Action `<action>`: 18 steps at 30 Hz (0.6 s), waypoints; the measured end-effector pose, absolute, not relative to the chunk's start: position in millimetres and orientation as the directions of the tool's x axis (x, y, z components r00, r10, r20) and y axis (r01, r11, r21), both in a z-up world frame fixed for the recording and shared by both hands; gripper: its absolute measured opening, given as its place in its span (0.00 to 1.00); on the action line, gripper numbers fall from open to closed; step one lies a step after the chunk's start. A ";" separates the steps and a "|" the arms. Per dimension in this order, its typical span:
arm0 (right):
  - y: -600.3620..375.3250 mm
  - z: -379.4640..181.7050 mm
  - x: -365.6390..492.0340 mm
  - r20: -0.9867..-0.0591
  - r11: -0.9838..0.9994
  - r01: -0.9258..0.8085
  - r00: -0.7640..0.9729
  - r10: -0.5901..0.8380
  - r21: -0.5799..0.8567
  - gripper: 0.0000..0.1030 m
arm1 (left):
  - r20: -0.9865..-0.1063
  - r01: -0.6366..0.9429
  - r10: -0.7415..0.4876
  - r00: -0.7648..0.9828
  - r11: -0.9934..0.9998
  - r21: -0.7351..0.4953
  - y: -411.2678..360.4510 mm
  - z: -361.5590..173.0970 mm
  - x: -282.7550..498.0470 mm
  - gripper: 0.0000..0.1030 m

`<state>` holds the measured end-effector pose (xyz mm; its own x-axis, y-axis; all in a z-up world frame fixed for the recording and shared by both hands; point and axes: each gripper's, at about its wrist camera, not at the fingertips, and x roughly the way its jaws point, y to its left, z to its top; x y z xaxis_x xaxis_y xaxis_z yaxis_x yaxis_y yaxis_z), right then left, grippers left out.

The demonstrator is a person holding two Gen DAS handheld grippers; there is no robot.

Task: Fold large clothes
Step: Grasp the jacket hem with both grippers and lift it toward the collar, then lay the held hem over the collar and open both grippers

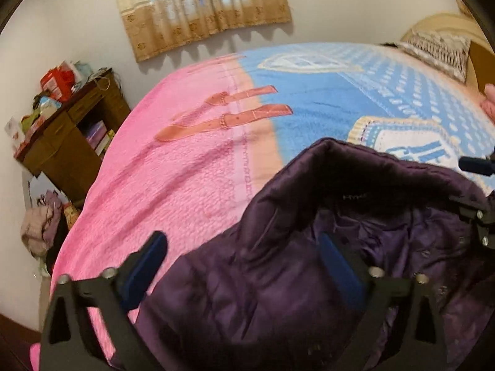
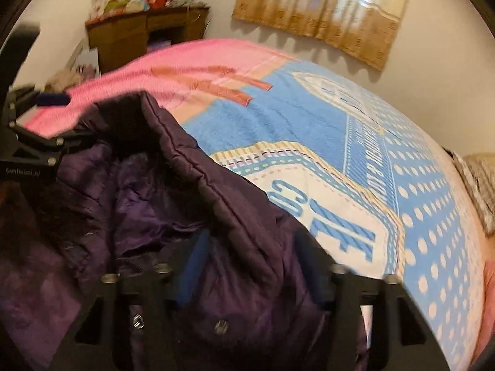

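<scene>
A dark purple padded jacket (image 1: 294, 262) lies bunched on the bed, its collar raised and its lining showing. My left gripper (image 1: 244, 253) is open, its blue-padded fingers (image 1: 145, 266) spread over the jacket's left side, one on the pink blanket, one on the fabric. My right gripper (image 2: 250, 250) is also open over the jacket (image 2: 154, 216), its fingers either side of a raised fold. Each gripper shows at the edge of the other's view: the right one (image 1: 476, 216) and the left one (image 2: 37, 123).
The bed is covered by a pink and blue patterned blanket (image 1: 191, 167). A brown wooden cabinet (image 1: 71, 136) piled with clutter stands by the wall left of the bed. A curtained window (image 1: 198, 6) is behind. A pillow (image 1: 439, 52) lies at the far right.
</scene>
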<state>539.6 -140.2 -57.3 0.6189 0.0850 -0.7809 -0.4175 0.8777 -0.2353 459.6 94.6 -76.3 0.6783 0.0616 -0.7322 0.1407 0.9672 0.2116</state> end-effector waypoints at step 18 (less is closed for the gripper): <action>-166.8 -60.9 485.6 -0.782 0.849 -0.439 0.622 0.051 -0.294 0.09 | -0.702 0.388 -0.025 0.711 0.847 0.362 81.1 -81.1 359.6 0.13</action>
